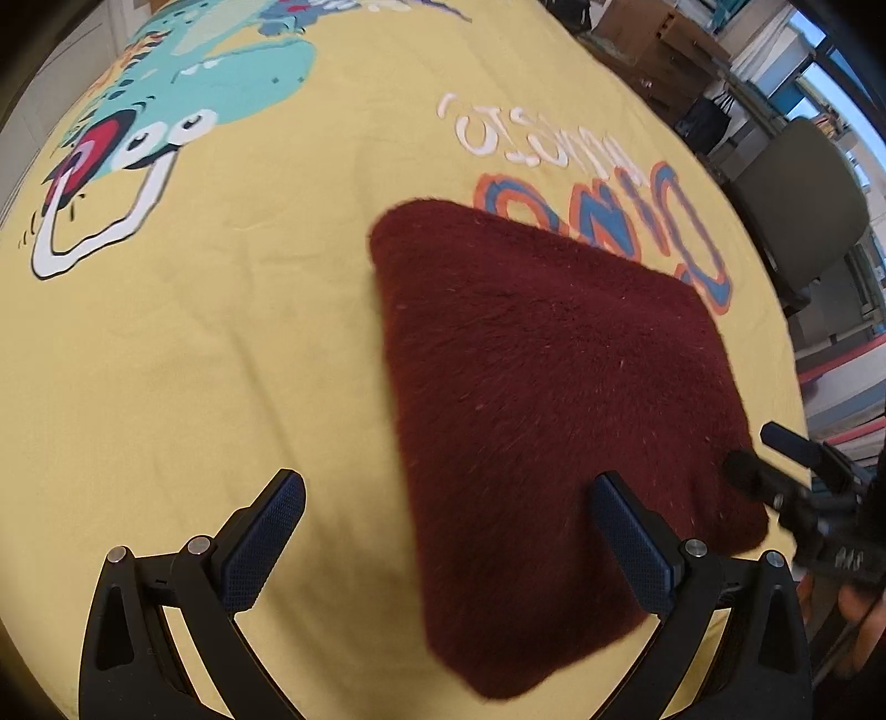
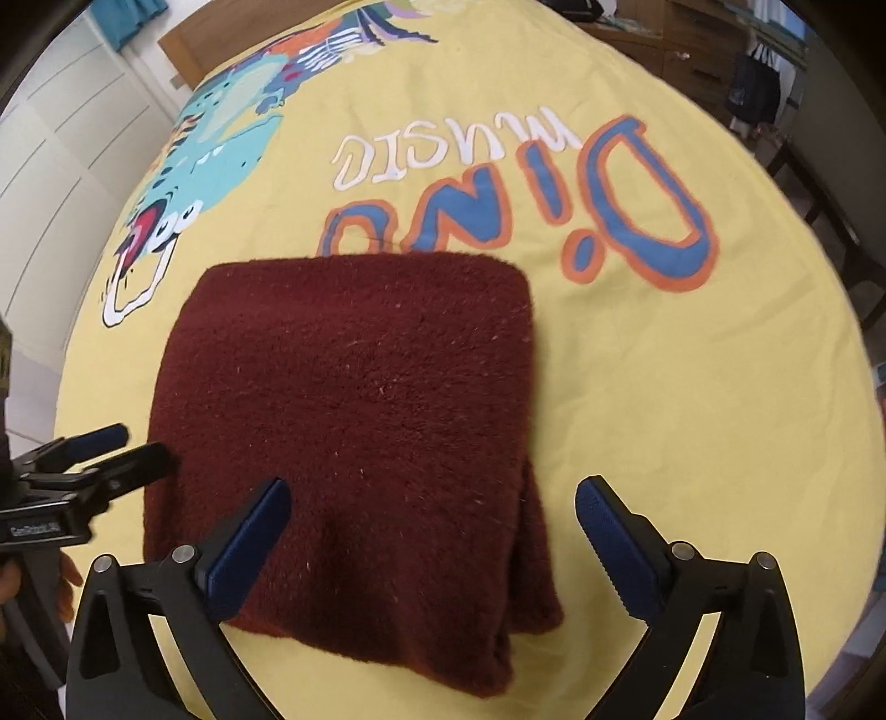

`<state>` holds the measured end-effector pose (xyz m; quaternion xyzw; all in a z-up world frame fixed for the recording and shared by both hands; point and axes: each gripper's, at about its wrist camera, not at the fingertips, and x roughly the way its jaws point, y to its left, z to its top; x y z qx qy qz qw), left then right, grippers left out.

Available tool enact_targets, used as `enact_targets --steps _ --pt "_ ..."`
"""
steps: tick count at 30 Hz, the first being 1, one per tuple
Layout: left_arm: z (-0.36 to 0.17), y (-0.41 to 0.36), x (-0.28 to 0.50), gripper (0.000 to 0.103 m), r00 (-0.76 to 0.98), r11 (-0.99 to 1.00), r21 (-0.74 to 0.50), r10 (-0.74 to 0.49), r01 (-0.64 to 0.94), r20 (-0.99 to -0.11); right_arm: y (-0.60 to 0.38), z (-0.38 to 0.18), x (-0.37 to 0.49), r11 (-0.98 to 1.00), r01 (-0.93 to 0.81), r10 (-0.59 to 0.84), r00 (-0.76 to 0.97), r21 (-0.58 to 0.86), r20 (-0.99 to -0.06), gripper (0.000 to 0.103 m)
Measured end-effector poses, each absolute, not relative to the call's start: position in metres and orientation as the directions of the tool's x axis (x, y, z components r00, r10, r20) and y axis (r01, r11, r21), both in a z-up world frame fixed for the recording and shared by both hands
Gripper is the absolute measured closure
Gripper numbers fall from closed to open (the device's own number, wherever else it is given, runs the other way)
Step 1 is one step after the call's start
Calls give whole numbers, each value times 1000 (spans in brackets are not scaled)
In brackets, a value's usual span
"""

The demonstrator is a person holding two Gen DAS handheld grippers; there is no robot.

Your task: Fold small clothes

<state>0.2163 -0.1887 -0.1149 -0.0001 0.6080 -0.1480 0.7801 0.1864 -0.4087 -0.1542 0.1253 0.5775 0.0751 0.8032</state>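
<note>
A dark red fleece garment (image 2: pixel 354 399) lies folded into a thick rectangle on the yellow dinosaur-print cloth (image 2: pixel 664 387); it also shows in the left wrist view (image 1: pixel 554 387). My left gripper (image 1: pixel 448 531) is open and empty, hovering above the garment's left near edge; it shows at the left of the right wrist view (image 2: pixel 133 448). My right gripper (image 2: pixel 432 531) is open and empty, above the garment's near edge; it appears at the right edge of the left wrist view (image 1: pixel 775 454).
The yellow cloth (image 1: pixel 221 332) covers the table, printed with a teal dinosaur (image 2: pixel 221 144) and "Dino music" lettering (image 2: pixel 554 188). A grey-green chair (image 1: pixel 797 210) stands beyond the right edge. White cabinet doors (image 2: pixel 61 166) are at left, wooden drawers (image 2: pixel 698 44) at back.
</note>
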Motion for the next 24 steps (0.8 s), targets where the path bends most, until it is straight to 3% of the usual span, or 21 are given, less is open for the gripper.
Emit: enact_targets --steps 5,14,17,19,21,22,24 --pt "-146 -202 219 1 155 962 -164 -200 217 -968 -411 -190 190 961 41 256 251 275 -933 1" --pt "-172 -205 206 0 207 965 -116 -166 237 -964 -421 -228 186 907 75 386 243 414 -890 2" --pt "-173 -209 206 8 209 959 -121 -177 257 -962 -422 -229 184 871 79 457 236 485 -858 23" --pt "-172 -211 207 27 198 949 -166 -223 269 -954 -420 -225 184 876 71 451 231 477 -862 30" --pt "-170 -218 206 36 210 945 -146 -213 294 -954 -418 -221 184 883 58 442 232 466 -867 39" --pt "-169 -220 205 43 217 941 -142 -215 308 -952 -416 -218 184 885 50 440 235 463 -867 53" --pt "-166 -220 205 52 220 938 -148 -223 313 -950 -413 -211 182 881 45 447 244 471 -861 61"
